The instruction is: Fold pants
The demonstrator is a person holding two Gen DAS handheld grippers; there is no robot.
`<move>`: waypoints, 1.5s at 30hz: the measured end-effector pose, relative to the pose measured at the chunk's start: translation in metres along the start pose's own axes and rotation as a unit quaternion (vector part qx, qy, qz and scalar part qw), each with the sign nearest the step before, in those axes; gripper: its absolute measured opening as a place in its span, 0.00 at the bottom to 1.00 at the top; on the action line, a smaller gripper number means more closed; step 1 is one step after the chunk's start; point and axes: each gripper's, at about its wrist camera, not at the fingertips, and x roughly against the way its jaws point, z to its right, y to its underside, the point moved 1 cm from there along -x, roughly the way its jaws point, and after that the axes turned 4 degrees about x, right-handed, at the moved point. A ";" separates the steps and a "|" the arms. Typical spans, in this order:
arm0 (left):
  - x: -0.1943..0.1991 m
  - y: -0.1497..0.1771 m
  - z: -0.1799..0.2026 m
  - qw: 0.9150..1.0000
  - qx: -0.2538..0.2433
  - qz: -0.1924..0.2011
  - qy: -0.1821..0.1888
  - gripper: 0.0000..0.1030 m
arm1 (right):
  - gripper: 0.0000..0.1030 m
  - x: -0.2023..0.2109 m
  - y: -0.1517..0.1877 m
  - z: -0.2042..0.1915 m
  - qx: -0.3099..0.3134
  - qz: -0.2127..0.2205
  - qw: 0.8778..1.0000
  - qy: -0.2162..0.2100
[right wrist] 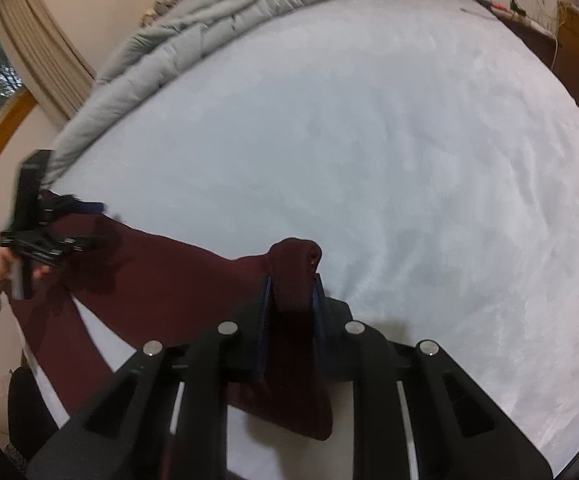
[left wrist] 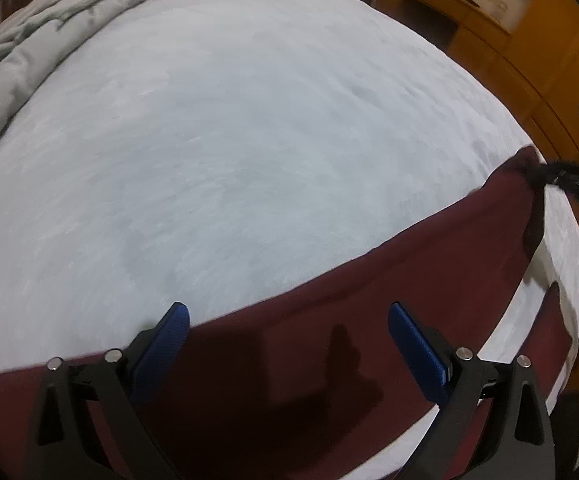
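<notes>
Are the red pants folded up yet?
Not yet. The maroon pants lie stretched out along the bed; the right gripper pinches one bunched end.

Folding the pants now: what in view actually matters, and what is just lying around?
In play:
- maroon pants
- right gripper, shut on a bunch of them
- left gripper, open above them

Bystanders:
- grey duvet
- bed sheet
- wooden cabinet

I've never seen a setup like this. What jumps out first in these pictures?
The dark red pants lie stretched along the near edge of a wide pale bed. The right gripper is shut on a bunched end of them, while the left gripper hovers open above the cloth. A rumpled grey quilt is heaped along the bed's far side.
</notes>
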 end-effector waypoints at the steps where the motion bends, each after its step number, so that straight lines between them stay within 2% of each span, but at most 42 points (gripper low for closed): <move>1: -0.004 -0.002 0.000 1.000 -0.008 -0.005 0.009 0.96 | 0.16 0.005 -0.001 -0.001 0.002 0.007 1.000 -0.005; 4: -0.014 -0.006 0.001 0.999 -0.033 -0.024 0.022 0.96 | 0.14 0.019 -0.004 0.000 0.002 0.025 0.999 -0.019; 8: -0.029 -0.015 0.008 0.996 -0.086 -0.036 0.012 0.96 | 0.13 0.032 -0.007 -0.004 0.008 0.042 0.998 -0.035; 11: -0.034 -0.021 0.008 0.994 -0.088 -0.048 0.037 0.96 | 0.13 0.043 -0.003 -0.001 0.008 0.052 0.998 -0.042; 14: -0.038 -0.019 0.003 0.993 -0.085 -0.066 0.046 0.94 | 0.13 0.044 0.001 -0.003 0.009 0.053 0.998 -0.042; 15: -0.040 -0.018 0.003 0.993 -0.083 -0.072 0.051 0.86 | 0.13 0.044 0.001 -0.003 0.008 0.055 0.998 -0.042; 16: -0.043 -0.016 0.002 0.991 -0.082 -0.087 0.063 0.56 | 0.13 0.044 0.001 -0.003 0.007 0.056 0.998 -0.041; 17: -0.045 -0.015 0.002 0.990 -0.078 -0.096 0.068 0.34 | 0.13 0.045 0.000 -0.005 0.005 0.058 0.997 -0.042; 18: -0.046 -0.014 0.002 0.990 -0.071 -0.101 0.072 0.30 | 0.11 0.046 0.001 -0.005 0.004 0.060 0.997 -0.038; 20: -0.041 -0.011 0.004 0.991 -0.073 -0.089 0.066 0.17 | 0.11 0.048 0.004 -0.006 -0.001 0.064 0.997 -0.037; 23: -0.013 -0.007 0.007 0.996 -0.058 -0.039 0.057 0.12 | 0.11 0.054 0.014 -0.008 -0.007 0.069 0.997 -0.030; 26: 0.028 0.007 0.024 0.998 -0.062 0.019 0.011 0.11 | 0.11 0.067 0.029 -0.013 -0.010 0.085 0.996 -0.029; 28: 0.062 0.027 0.045 0.995 -0.076 0.056 -0.026 0.11 | 0.11 0.078 0.042 -0.019 -0.008 0.099 0.995 -0.025; 31: 0.090 0.060 0.075 0.991 -0.091 0.084 -0.056 0.11 | 0.11 0.094 0.068 -0.032 -0.002 0.112 0.994 -0.019; 36: 0.104 0.128 0.120 0.987 -0.104 0.090 -0.082 0.11 | 0.11 0.105 0.127 -0.052 0.005 0.102 0.995 -0.005; 38: 0.095 0.157 0.138 0.984 -0.122 0.087 -0.092 0.11 | 0.12 0.096 0.162 -0.060 0.005 0.073 0.997 0.005; 40: 0.088 0.179 0.141 0.984 -0.130 0.077 -0.096 0.11 | 0.13 0.085 0.188 -0.064 -0.001 0.042 0.999 0.005; 41: 0.078 0.192 0.144 0.983 -0.134 0.063 -0.104 0.11 | 0.17 0.080 0.200 -0.066 -0.004 0.030 1.000 0.004; 43: 0.061 0.215 0.147 0.981 -0.145 0.050 -0.117 0.11 | 0.31 0.072 0.224 -0.072 -0.009 0.001 1.000 0.013; 44: 0.057 0.222 0.143 0.980 -0.149 0.049 -0.124 0.12 | 0.47 0.070 0.232 -0.075 -0.013 -0.009 1.000 0.020; 45: 0.051 0.229 0.145 0.978 -0.152 0.048 -0.131 0.12 | 0.49 0.070 0.238 -0.079 -0.017 -0.011 0.999 0.025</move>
